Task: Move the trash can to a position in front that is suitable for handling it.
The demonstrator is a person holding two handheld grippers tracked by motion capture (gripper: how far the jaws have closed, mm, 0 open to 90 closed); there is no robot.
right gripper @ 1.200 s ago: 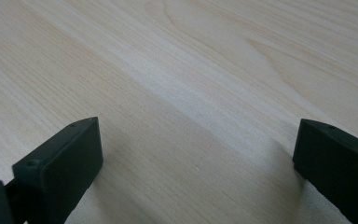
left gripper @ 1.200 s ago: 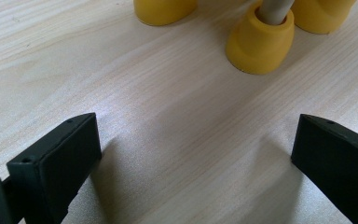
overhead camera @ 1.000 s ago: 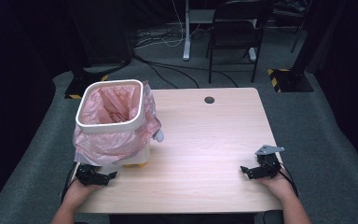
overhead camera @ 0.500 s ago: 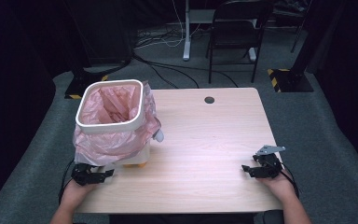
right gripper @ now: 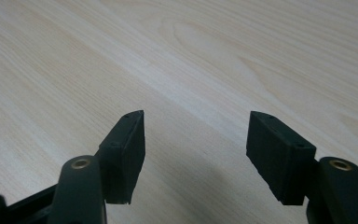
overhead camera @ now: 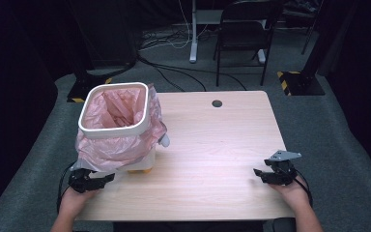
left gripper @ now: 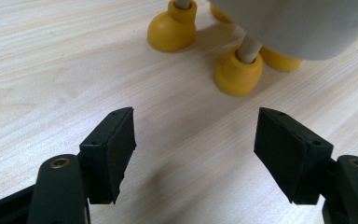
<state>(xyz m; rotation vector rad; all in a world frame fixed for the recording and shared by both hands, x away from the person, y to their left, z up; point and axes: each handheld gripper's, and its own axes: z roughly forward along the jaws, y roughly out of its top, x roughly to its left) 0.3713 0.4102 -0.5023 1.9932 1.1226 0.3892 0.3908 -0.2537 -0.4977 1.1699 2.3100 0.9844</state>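
A white bin (overhead camera: 115,126) lined with a pink bag (overhead camera: 125,140) stands on the wooden worktop (overhead camera: 212,145), at about ten o'clock from the worktop's middle. The bag's edge is folded over the rim and hangs loosely down the outside walls. The bin rests on yellow feet (left gripper: 237,74), which the left gripper view shows close ahead of its jaws at about one o'clock.

The left gripper (overhead camera: 92,181) sits at the worktop's near left corner, just beside the bin at its six o'clock, with jaws spread wide and nothing between them. Its jaws have just been closing a little, onto nothing.

The right gripper (overhead camera: 265,175) hovers near the near right edge, well apart from the bin, at about four o'clock from the worktop's middle. Its jaws also stand wide apart, with bare wood between them.
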